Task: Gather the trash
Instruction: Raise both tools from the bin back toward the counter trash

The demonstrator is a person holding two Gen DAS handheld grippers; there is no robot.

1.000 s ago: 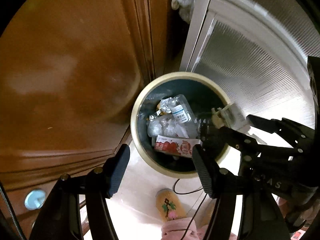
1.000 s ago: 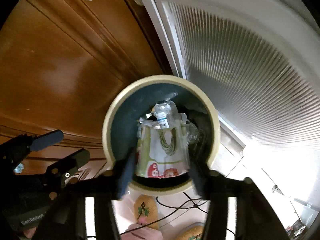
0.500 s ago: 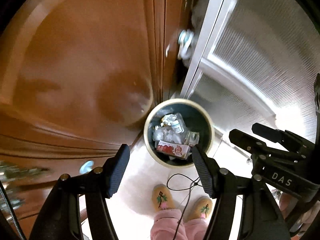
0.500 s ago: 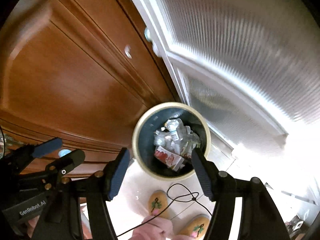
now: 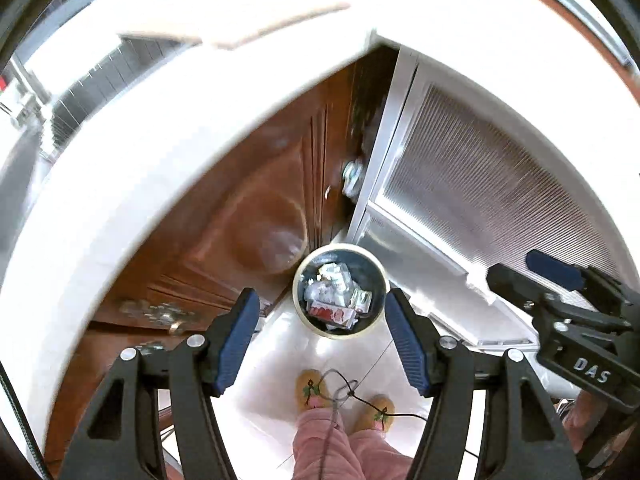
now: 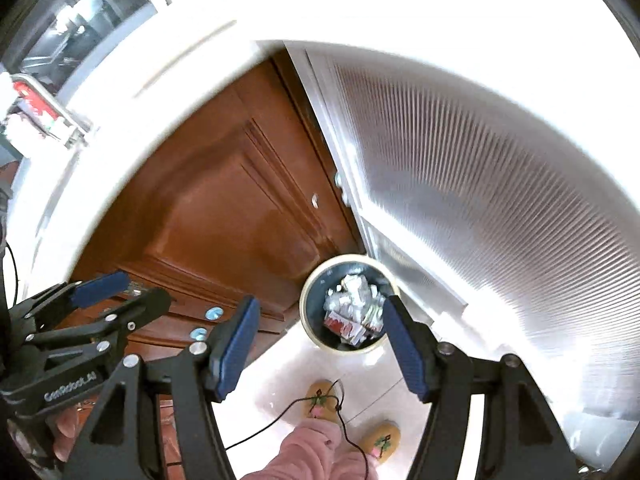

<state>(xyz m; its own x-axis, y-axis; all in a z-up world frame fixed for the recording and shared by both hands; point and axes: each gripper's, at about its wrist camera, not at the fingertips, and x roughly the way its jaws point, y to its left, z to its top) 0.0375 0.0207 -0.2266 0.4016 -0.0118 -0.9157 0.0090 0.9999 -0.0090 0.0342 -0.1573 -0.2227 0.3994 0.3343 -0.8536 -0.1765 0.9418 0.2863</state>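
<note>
A round bin with a cream rim stands on the pale floor far below, in the corner between a wooden cabinet and a ribbed door. Crumpled plastic and a red-and-white carton lie inside it. My left gripper hangs high above the bin, open, with nothing between its blue pads. My right gripper is open and empty at the same height. Each gripper shows at the edge of the other's view, the right gripper beside the left gripper.
A white countertop edge curves across the upper part of both views. Brown cabinet doors stand left of the bin, a ribbed glass door right. A person's slippered feet and a dangling black cable are below.
Both grippers have risen well above the bin, which now looks much smaller. The carton seen between the right gripper's fingers a second ago lies in the bin. The countertop has come into view.
</note>
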